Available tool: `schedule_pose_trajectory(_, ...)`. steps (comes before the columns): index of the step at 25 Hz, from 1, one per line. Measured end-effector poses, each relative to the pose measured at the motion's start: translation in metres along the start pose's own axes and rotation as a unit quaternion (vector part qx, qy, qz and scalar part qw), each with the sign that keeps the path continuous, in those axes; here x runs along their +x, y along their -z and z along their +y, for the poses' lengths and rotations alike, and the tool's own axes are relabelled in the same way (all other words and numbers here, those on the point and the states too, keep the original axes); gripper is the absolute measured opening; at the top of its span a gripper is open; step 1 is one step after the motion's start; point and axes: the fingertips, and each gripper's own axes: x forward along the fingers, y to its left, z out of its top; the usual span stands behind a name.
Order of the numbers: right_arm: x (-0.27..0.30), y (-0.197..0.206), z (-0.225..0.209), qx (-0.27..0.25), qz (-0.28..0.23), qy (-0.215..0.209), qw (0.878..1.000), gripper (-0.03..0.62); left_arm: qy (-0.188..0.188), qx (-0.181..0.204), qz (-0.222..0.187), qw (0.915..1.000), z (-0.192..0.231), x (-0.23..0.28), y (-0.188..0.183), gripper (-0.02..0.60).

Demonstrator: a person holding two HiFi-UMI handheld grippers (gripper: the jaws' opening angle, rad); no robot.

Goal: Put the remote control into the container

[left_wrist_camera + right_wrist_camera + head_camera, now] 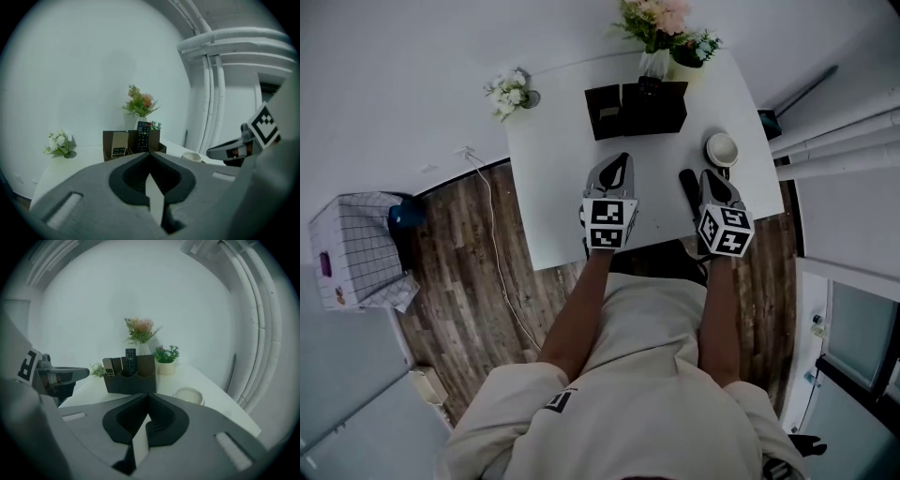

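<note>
A dark compartmented container [637, 108] stands at the back of the white table [553, 159]. In it a black remote [143, 136] stands upright beside a pale remote [119, 144]; the right gripper view also shows the black one [130, 361]. A dark elongated thing, apparently another remote [687, 187], lies on the table just left of my right gripper [709, 175]. My left gripper [622, 161] hovers over the table's middle, short of the container. Both point toward the container with jaws shut and nothing between them, left gripper [150, 155] and right gripper [149, 397].
A white bowl [722, 148] sits right of the container, near my right gripper. A flower vase [656, 28] and a small potted plant [698, 47] stand behind the container, small white flowers [511, 92] at the table's left corner. White pipes [844, 141] run along the right.
</note>
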Motion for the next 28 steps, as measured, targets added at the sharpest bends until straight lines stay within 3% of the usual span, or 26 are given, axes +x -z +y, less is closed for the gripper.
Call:
schedule_pose_trajectory(4, 0.015, 0.027, -0.005, -0.01, 0.08, -0.002, 0.997, 0.003, 0.028, -0.004, 0.011, 0.9995, -0.012, 0.015, 0.006, 0.003)
schedule_pose_trajectory(10, 0.041, 0.063, -0.01, -0.051, 0.193, -0.014, 0.98, 0.003, 0.05, -0.025, 0.022, 0.9982, -0.015, 0.037, 0.011, 0.003)
schedule_pose_trajectory(11, 0.045, 0.066, -0.01, -0.056, 0.207, -0.018, 0.977, 0.014, 0.05, -0.028, 0.023, 0.9981, -0.013, 0.04, 0.012, 0.003)
schedule_pose_trajectory(16, 0.065, 0.085, -0.012, -0.078, 0.274, -0.037, 0.958, 0.207, 0.046, -0.033, 0.041, 0.9976, -0.006, 0.058, 0.019, 0.003)
schedule_pose_trajectory(24, 0.086, 0.122, -0.015, -0.112, 0.367, -0.031, 0.923, 0.251, 0.043, -0.058, 0.063, 0.9954, 0.008, 0.074, 0.027, 0.003)
schedule_pose_trajectory(28, 0.088, 0.126, -0.013, -0.11, 0.383, -0.043, 0.916, 0.236, 0.046, -0.059, 0.071, 0.9947, 0.01, 0.075, 0.029, 0.003)
